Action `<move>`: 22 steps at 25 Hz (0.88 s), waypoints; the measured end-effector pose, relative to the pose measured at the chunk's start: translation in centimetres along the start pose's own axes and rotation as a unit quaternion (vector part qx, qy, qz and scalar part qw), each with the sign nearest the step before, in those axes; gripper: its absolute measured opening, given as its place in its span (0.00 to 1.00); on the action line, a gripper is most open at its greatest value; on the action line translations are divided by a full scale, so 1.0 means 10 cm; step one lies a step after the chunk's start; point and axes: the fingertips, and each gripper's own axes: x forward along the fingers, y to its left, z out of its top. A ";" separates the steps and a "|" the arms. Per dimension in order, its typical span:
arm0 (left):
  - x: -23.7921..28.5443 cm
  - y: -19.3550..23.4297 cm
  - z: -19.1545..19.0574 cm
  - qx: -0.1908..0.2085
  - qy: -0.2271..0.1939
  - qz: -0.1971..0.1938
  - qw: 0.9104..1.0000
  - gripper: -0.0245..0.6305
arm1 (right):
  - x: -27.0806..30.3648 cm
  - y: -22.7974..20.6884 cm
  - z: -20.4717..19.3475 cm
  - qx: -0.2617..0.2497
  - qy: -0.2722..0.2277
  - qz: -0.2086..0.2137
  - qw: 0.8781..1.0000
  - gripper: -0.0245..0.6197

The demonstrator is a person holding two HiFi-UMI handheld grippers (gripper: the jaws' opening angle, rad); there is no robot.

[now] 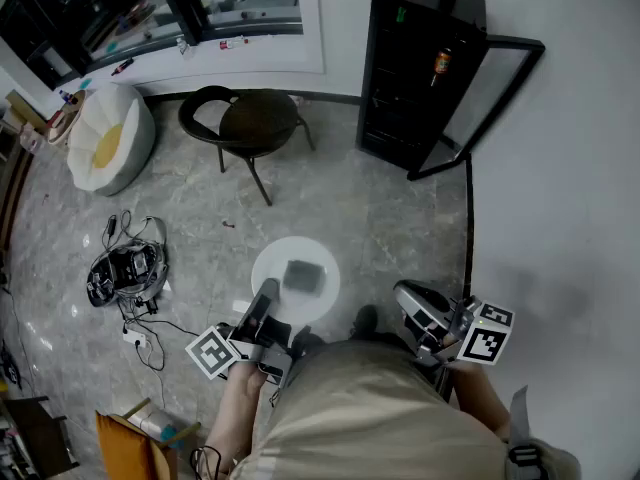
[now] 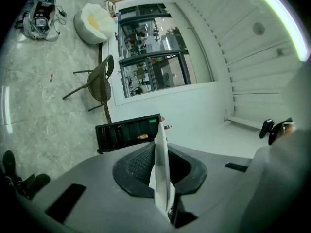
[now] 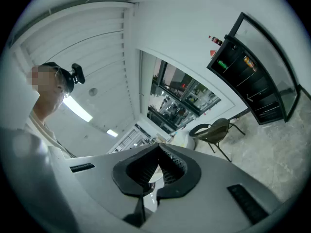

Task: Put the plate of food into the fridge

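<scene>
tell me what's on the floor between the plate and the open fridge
Nothing: in the head view the floor between the plate and the fridge is bare; the chair stands off to the left.

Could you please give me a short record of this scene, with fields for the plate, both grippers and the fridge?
plate: white, carrying a grey block of food, held above the floor
left hand-held gripper: shut on the plate's rim
right hand-held gripper: shut, nothing in it, apart from the plate
fridge: black, door open, across the floor from the plate
</scene>
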 end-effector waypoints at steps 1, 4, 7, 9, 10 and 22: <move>0.01 -0.01 0.02 0.003 -0.006 0.000 1.000 0.07 | 0.03 -0.03 0.00 0.005 0.008 0.003 1.000 0.07; 0.07 -0.03 0.05 0.005 -0.022 -0.001 1.000 0.07 | 0.10 -0.07 0.00 0.002 0.033 0.016 0.999 0.07; 0.21 -0.06 0.01 0.009 -0.027 -0.003 1.000 0.07 | 0.13 -0.08 0.06 -0.029 0.056 0.035 0.997 0.07; 0.39 -0.08 -0.05 0.011 -0.023 -0.002 1.000 0.07 | 0.13 -0.10 0.12 -0.059 0.065 0.042 0.995 0.07; 0.48 -0.10 -0.09 0.011 -0.018 -0.001 1.000 0.07 | 0.11 -0.10 0.15 -0.078 0.067 0.041 0.994 0.07; 1.29 -0.25 -0.67 0.002 0.039 -0.022 0.999 0.07 | -0.56 -0.70 0.49 -0.169 0.052 -0.061 0.982 0.07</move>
